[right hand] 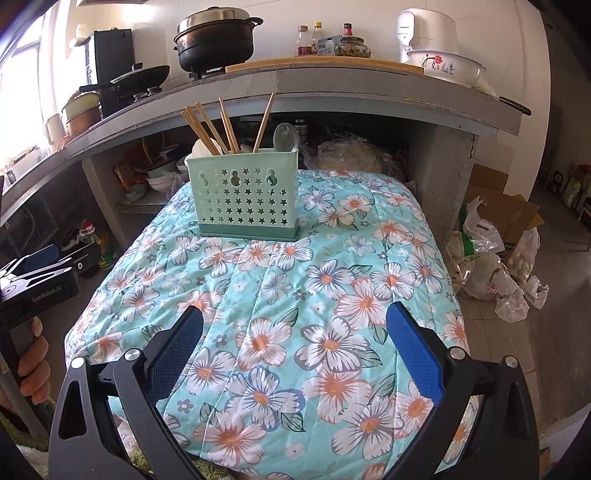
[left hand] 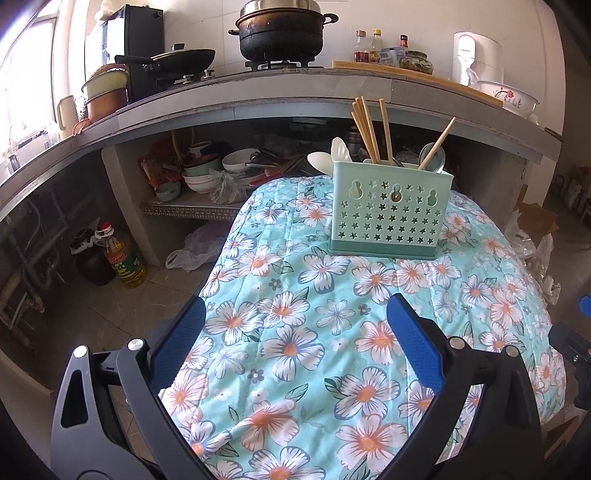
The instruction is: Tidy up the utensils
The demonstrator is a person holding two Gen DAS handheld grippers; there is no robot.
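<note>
Both grippers (left hand: 295, 310) (right hand: 293, 317) gape empty; chopsticks (left hand: 369, 133) stand upright, fanned, in caddy (left hand: 388, 218).

- Home kitchen, lived-in and cluttered; long grey counter (left hand: 258, 92) along a white tiled wall
- On the counter: gas burner carrying a blackened pot (left hand: 282, 33) with a steel lid; black wok (left hand: 181, 59) beside it; sauce bottles (left hand: 369, 46); white appliance (left hand: 476, 55); flowered enamel basin (right hand: 447, 66)
- Under the counter: open shelf (left hand: 192, 210) stacked with bowls and plates
- On the floor: jug of cooking oil (left hand: 123, 258), dark jar (left hand: 92, 258), exposed pipes at far left; plastic bags (right hand: 491, 273) and a cardboard box (right hand: 509, 210) at right
- In front: floral quilted cover (left hand: 314, 332); green utensil holder (left hand: 391, 210) with chopsticks (left hand: 365, 129) and spoons
</note>
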